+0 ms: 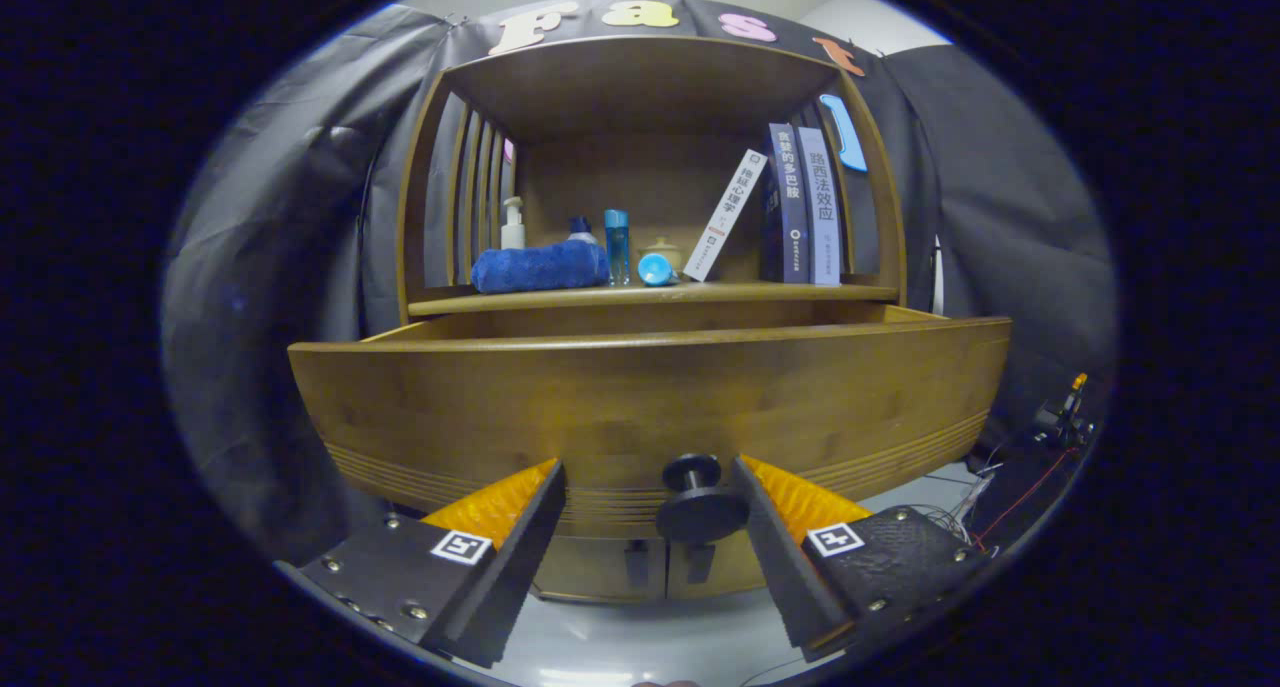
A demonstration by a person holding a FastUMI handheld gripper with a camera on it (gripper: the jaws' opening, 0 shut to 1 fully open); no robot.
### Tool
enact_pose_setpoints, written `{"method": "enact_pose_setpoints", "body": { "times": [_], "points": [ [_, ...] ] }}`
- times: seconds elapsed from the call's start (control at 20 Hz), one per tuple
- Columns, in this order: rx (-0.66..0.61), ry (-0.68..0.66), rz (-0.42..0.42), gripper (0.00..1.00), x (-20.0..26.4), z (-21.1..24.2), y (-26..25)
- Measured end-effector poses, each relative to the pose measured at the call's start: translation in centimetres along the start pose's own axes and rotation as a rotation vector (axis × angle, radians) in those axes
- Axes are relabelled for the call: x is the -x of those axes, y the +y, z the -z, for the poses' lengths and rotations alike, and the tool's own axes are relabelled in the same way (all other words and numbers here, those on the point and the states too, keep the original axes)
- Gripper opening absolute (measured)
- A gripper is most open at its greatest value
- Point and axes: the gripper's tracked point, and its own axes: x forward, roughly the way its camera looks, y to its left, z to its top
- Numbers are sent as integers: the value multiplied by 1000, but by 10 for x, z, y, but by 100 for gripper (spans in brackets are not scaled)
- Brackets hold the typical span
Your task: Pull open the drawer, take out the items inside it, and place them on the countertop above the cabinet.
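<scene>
Drawer point(640, 397) pulled out below cluttered countertop point(650, 293); gripper point(648, 482) spread wide, empty, knob point(700, 507) between fingers, nearer right one; dark cloth walls.

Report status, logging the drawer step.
Gripper open, round dark knob between fingers, unclamped. Wooden drawer pulled out. Nothing in the way.

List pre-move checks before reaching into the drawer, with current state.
1. Drawer pulled out from cabinet: ok.
2. Gripper fingers open: ok.
3. Fingers off the knob: cannot tell; it sits between them, close against the right finger.
4. Items inside drawer located: cannot tell; the drawer front hides the interior.
5. Free countertop space: not ok in the middle; towel, bottles and books stand there.
</scene>
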Motion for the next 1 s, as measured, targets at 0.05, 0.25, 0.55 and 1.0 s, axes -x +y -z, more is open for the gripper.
{"method": "enact_pose_setpoints", "body": {
  "times": [0.05,0.25,0.55,1.0],
  "points": [
    [15,13,4,99,-12,1,1],
    [17,-9,2,99,-40,-4,2],
    [4,-25,-9,99,-48,-1,2],
    [16,-83,-8,99,-50,-5,-3]
  ]
}}
